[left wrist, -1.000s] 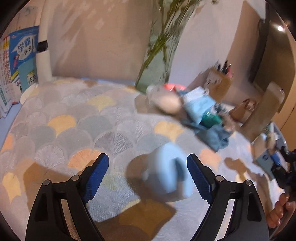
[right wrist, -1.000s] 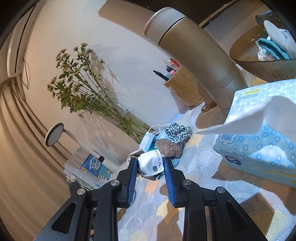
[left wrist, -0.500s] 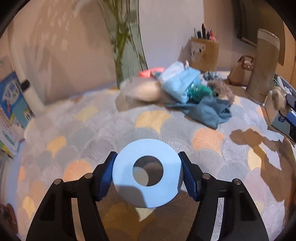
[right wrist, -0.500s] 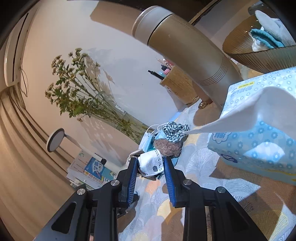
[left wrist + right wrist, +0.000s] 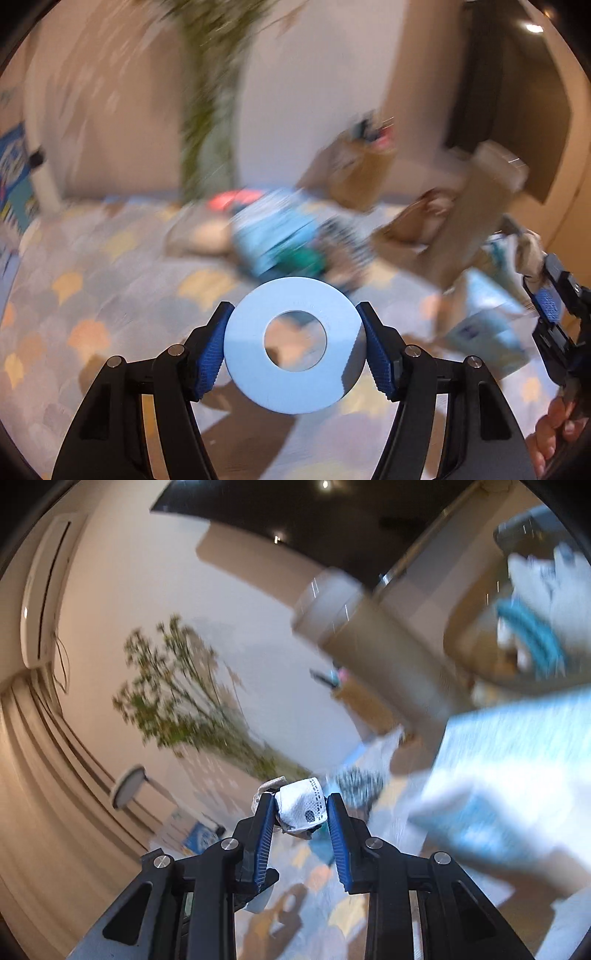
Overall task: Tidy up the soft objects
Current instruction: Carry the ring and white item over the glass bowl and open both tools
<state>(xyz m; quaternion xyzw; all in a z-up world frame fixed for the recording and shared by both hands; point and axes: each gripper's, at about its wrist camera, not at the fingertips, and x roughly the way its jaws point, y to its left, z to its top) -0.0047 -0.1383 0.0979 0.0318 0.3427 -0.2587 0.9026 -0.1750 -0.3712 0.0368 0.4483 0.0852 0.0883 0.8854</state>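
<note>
My left gripper (image 5: 294,345) is shut on a pale blue ring (image 5: 255,354), flat face toward the camera, held above the patterned cloth (image 5: 110,280). Behind it lies a blurred heap of soft things (image 5: 273,236), blue and teal among them. My right gripper (image 5: 301,806) is shut on a crumpled white cloth with black dotted print (image 5: 301,805). That right gripper (image 5: 541,291) also shows at the right edge of the left wrist view, with a hand (image 5: 554,432) below it. A bowl (image 5: 476,653) with blue and white soft items sits at the upper right of the right wrist view.
A tall tan cylinder (image 5: 373,635) and a blue tissue box (image 5: 517,746) stand close to the right gripper. A wooden pen holder (image 5: 358,177), a glass vase with green stems (image 5: 207,147) and books (image 5: 14,177) line the back of the table.
The left gripper closed on the blue ring and lifted it off the cloth. The right gripper moved with the white cloth, so the cylinder and bowl now sit closer and blurred.
</note>
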